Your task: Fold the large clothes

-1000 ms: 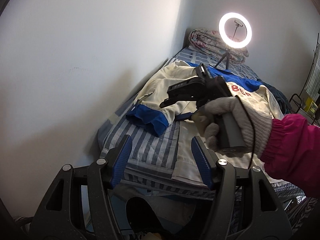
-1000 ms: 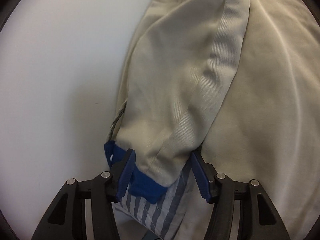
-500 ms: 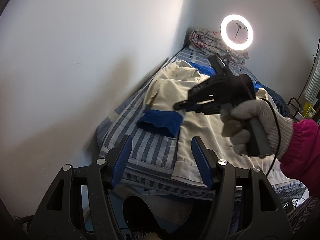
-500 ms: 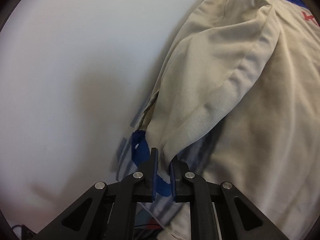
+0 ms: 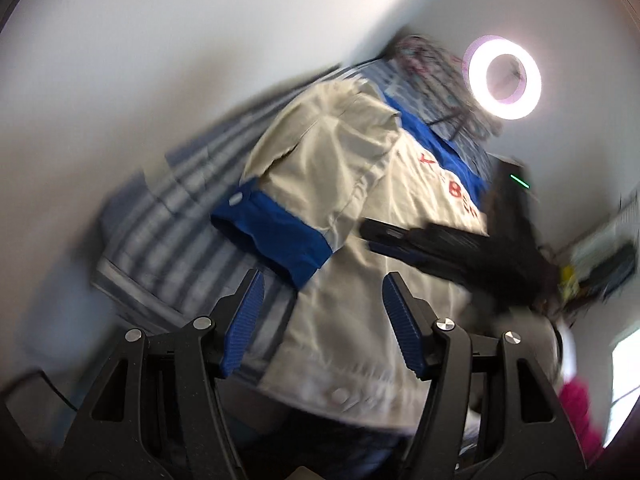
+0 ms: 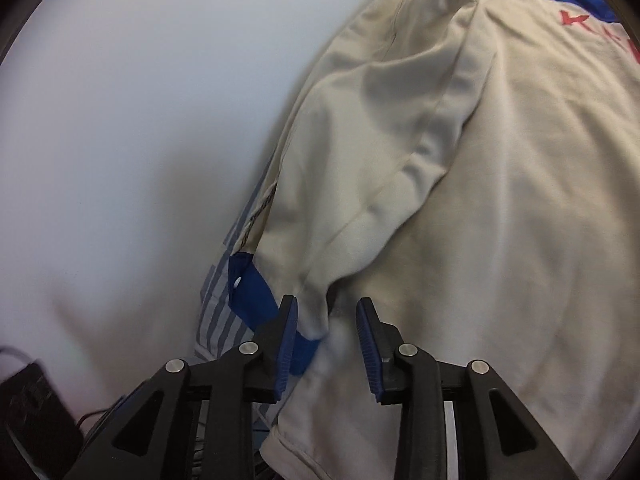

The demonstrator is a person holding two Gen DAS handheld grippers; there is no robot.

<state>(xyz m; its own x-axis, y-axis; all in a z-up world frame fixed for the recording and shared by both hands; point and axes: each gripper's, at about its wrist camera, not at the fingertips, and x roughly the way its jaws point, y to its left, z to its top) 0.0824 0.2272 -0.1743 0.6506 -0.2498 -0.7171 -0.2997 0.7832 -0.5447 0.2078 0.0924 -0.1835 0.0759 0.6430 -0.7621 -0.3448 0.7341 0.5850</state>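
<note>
The right tool (image 6: 327, 332) is hanging with its jaws apart, gripping nothing; the blue cuff (image 6: 256, 300) is lying just off its left finger, apparently let go so the sleeve (image 6: 384, 152) rests folded over the jacket (image 6: 520, 220) body. The left tool (image 5: 320, 316) is also gaping wide, hovering near the hem, probably lining up the next fold. The jacket is lying flat on the striped bed (image 5: 168, 216), its long axis running straight away from both tools, collar at the far end toward the ring light (image 5: 503, 78).
</note>
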